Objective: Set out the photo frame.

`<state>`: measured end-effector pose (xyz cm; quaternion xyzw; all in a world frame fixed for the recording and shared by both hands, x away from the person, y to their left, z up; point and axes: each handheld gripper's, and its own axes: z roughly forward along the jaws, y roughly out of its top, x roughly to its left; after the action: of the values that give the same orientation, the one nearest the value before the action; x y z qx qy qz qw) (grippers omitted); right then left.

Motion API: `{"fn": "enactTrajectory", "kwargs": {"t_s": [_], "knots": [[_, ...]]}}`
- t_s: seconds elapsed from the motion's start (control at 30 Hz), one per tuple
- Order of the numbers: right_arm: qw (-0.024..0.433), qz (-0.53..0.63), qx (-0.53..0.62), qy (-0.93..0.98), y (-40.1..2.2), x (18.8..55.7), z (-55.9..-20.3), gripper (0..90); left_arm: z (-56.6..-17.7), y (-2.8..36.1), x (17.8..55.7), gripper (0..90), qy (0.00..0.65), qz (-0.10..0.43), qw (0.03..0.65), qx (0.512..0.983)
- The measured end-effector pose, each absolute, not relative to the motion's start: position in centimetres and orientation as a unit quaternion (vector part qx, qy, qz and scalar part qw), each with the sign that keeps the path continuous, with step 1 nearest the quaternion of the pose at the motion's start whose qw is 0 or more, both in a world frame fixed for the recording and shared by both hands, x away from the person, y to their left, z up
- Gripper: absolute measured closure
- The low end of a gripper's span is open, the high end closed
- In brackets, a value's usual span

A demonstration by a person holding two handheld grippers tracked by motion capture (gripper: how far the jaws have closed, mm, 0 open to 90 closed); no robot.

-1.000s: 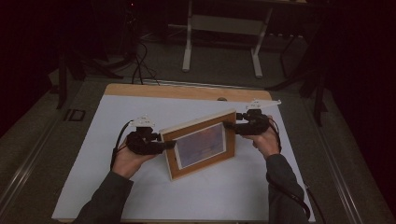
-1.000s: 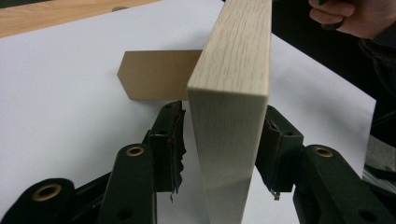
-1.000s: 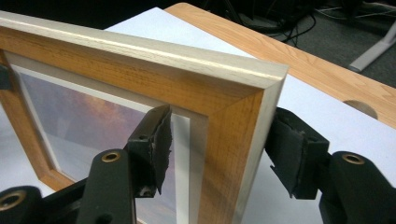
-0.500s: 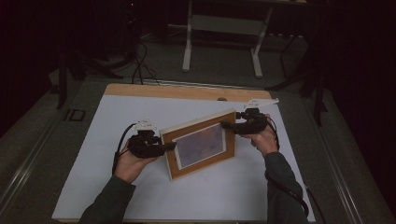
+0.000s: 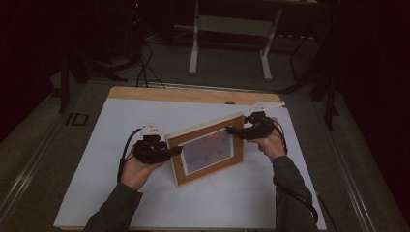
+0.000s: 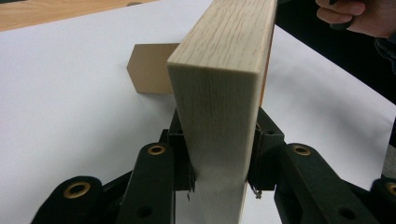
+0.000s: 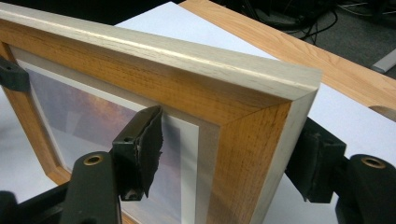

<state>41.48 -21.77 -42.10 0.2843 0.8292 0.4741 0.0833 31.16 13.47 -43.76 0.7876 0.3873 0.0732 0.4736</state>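
Currently, in the high view, a wooden picture frame (image 5: 208, 151) stands near the centre of the white table sheet (image 5: 96, 193), leaning back, held from both ends. The left gripper (image 5: 175, 151) meets its 9 o'clock edge; the right gripper (image 5: 232, 129) meets the corner towards 2 o'clock. The step in hand looks like a two-handed grip to steady or lift the frame. Whether the frame's lower edge touches the sheet cannot be told here.

In the left gripper view, the frame's pale end grain (image 6: 217, 121) fills the gap between the black jaws, which have just been closing; both pads appear to press on its faces, so this gripper grips the frame. A brown back-stand (image 6: 149, 74) juts out at 10 o'clock behind it. The other hand (image 6: 359, 16) is cut off at 1 o'clock.

In the right gripper view, the jaws straddle the frame's corner (image 7: 252, 140): one pad (image 7: 147, 149) lies on the glass side, the other (image 7: 315, 161) behind. Contact is hard to judge; the jaws look wide apart and not pressing. The next move likely calls for closing this gripper before any lift. The picture (image 7: 93, 121) under the glass is too blurred to read.
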Motion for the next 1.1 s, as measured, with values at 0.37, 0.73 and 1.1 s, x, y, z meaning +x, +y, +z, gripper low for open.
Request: {"fn": "enactTrajectory", "kwargs": {"t_s": [0.37,0.73,1.1], "knots": [[0.072,0.484,0.293,0.822,-22.2,41.5,-42.2,38.0,-43.8,13.5,31.2,69.2,0.391,0.07,0.478,0.784],[0.074,0.485,0.296,0.82,-22.4,41.4,-42.2,40.2,-43.1,13.7,31.3,68.8,0.39,0.078,0.488,0.777],[0.067,0.497,0.3,0.811,-23.1,41.3,-42.4,45.9,-43.0,13.7,31.4,68.6,0.391,0.082,0.488,0.776]]}}
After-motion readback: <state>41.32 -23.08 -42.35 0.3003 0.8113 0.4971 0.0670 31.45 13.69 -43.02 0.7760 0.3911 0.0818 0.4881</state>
